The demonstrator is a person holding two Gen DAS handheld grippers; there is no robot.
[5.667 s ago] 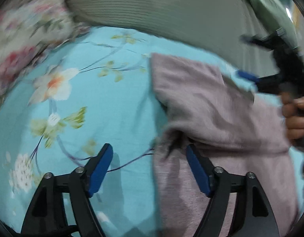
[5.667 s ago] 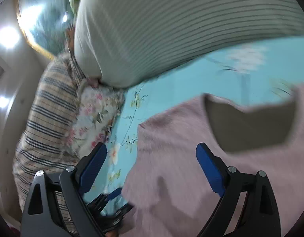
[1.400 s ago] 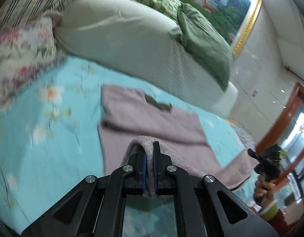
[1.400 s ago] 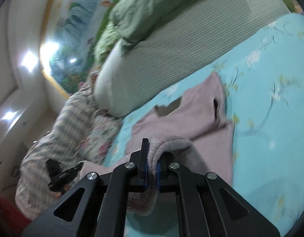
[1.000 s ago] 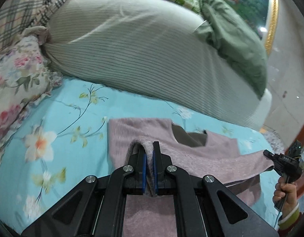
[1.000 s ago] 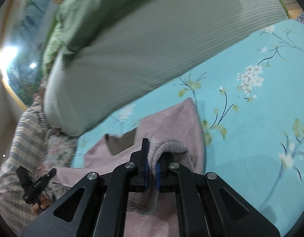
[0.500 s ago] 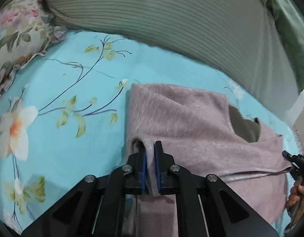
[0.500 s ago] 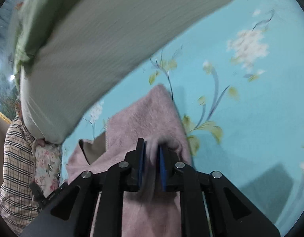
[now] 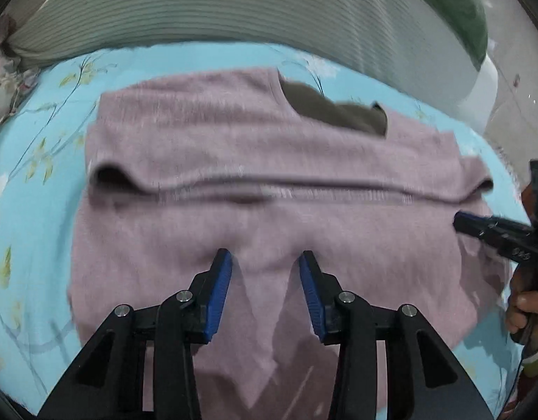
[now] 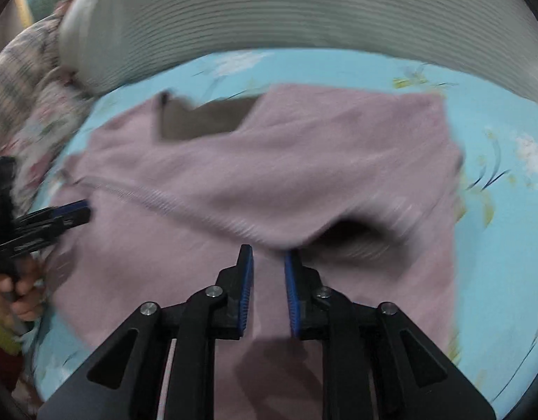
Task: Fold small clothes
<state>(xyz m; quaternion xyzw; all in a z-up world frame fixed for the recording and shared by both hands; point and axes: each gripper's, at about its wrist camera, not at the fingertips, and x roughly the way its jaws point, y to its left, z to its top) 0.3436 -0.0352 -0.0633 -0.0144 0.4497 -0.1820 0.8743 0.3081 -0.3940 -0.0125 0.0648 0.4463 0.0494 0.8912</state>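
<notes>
A mauve knitted sweater (image 9: pixel 269 147) lies on the blue flowered sheet (image 9: pixel 34 210), its lower half folded up over the chest. The folded hem runs across it below the dark neck opening (image 9: pixel 339 112). My left gripper (image 9: pixel 265 255) hovers over the near part with its jaws opening and nothing between them. In the right wrist view the sweater (image 10: pixel 269 161) shows the same fold. My right gripper (image 10: pixel 269 250) stands a narrow gap apart, jaws closing; the hem's edge lies just past its tips, unpinched. Each gripper also shows from the other side: right gripper (image 9: pixel 479 227), left gripper (image 10: pixel 69 213).
A long grey striped bolster (image 9: pixel 233 3) lies along the far side of the bed, with a green pillow (image 9: pixel 454 7) on it. A floral pillow (image 9: pixel 2 73) sits at the left. A person's hand (image 9: pixel 524 308) holds the right gripper's handle.
Both grippers, shut on the sweater's hem a second ago, carried it forward and down over the chest, then let go. Their jaws have parted, the left wider.
</notes>
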